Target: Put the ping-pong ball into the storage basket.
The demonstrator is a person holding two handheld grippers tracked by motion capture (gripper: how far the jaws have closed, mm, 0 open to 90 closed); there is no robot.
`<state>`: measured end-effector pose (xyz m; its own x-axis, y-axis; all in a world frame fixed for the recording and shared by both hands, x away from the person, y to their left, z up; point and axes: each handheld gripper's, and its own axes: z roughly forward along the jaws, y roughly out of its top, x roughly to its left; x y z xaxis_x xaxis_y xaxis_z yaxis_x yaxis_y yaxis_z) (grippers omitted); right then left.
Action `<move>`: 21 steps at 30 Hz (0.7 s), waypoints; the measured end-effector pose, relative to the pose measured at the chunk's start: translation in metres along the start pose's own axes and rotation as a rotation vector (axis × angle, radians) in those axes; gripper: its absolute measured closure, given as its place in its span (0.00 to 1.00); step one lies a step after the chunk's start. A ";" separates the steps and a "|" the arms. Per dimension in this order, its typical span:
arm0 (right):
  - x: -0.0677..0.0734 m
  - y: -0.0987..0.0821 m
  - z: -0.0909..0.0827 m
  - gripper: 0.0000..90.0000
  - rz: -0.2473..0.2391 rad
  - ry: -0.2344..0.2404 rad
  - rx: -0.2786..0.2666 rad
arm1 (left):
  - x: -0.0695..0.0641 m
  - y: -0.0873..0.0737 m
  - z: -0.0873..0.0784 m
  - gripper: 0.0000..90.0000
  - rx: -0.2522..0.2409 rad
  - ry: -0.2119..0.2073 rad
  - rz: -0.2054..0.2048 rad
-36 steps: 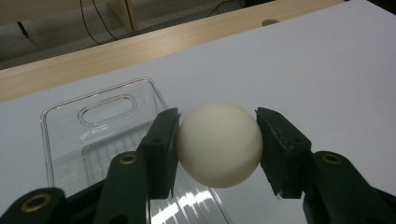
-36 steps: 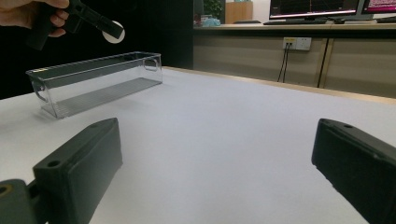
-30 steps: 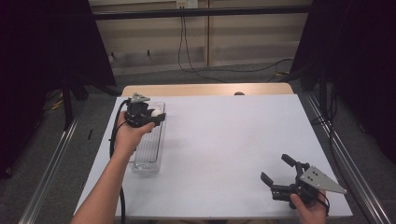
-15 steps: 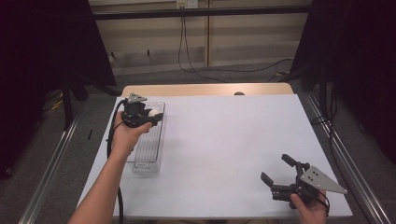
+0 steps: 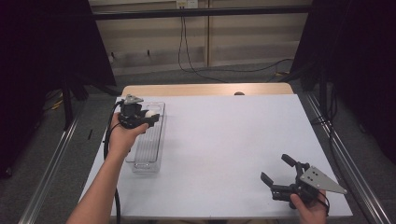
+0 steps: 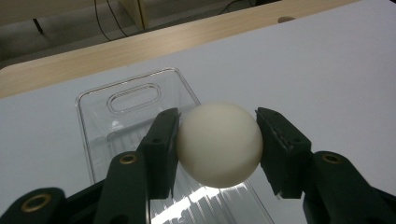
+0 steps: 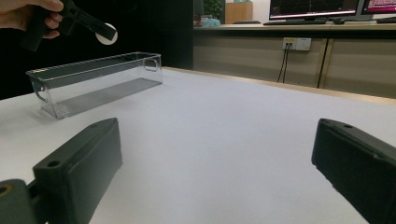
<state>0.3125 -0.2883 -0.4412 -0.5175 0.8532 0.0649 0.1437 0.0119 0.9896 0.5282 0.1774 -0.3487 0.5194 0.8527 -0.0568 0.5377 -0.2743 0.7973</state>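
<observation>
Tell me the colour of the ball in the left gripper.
The ball is plain off-white, with no pattern; the left gripper view shows it best.

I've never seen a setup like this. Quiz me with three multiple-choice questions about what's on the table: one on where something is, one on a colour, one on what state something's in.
1. Where is the white ball?
A. Lying inside the clear bin
B. Held above the clear bin
C. Resting by the right claw

2. What colour is the sheet covering the table?
A. White
B. Green
C. Black

3. How is the right claw set?
A. Shut on a ball
B. Shut on nothing
C. Open, holding nothing

Answers:
1 B: the left claw grips the ball, with the bin's floor seen below it.
2 A: the tabletop looks white in the high view.
3 C: the right gripper view shows its two jaws far apart with bare table between.
</observation>
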 end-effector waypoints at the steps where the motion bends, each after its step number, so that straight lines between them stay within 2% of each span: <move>1: 0.000 0.000 0.000 0.01 0.000 0.000 0.000 | 0.000 0.000 0.000 0.57 0.001 0.001 0.000; 2: 0.000 0.000 0.000 0.01 0.000 0.001 0.000 | 0.002 -0.001 -0.001 0.57 0.013 0.001 0.013; 4: 0.000 0.000 0.000 0.01 0.002 0.001 0.001 | 0.002 -0.002 0.000 0.57 0.002 0.002 -0.001; 5: 0.000 0.000 0.000 0.01 0.003 0.000 0.000 | 0.003 -0.002 -0.001 0.57 0.016 0.000 0.011; 7: 0.000 0.000 0.000 0.01 0.004 -0.001 -0.002 | 0.002 -0.003 0.001 0.57 0.003 0.008 -0.002; 13: 0.000 0.000 0.000 0.01 0.009 0.001 0.000 | 0.003 -0.004 0.001 0.57 0.002 0.004 0.000; 14: 0.000 0.000 0.000 0.01 0.005 0.002 0.000 | 0.004 -0.005 0.000 0.57 0.021 0.004 0.016; 15: 0.000 0.000 0.000 0.01 0.008 0.000 0.000 | 0.003 -0.005 0.002 0.57 0.004 0.005 -0.002; 16: 0.000 0.000 0.000 0.01 0.008 0.000 0.000 | 0.004 -0.006 0.001 0.57 0.012 0.006 0.006; 17: 0.000 0.000 0.000 0.01 0.008 0.003 0.001 | 0.004 -0.007 0.001 0.57 0.010 0.013 -0.006; 21: 0.000 0.000 0.000 0.01 0.003 0.002 0.000 | 0.006 -0.009 0.002 0.57 0.012 0.010 -0.004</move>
<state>0.3122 -0.2886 -0.4410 -0.5185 0.8524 0.0683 0.1454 0.0091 0.9893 0.5277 0.1841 -0.3569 0.5105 0.8582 -0.0534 0.5472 -0.2763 0.7901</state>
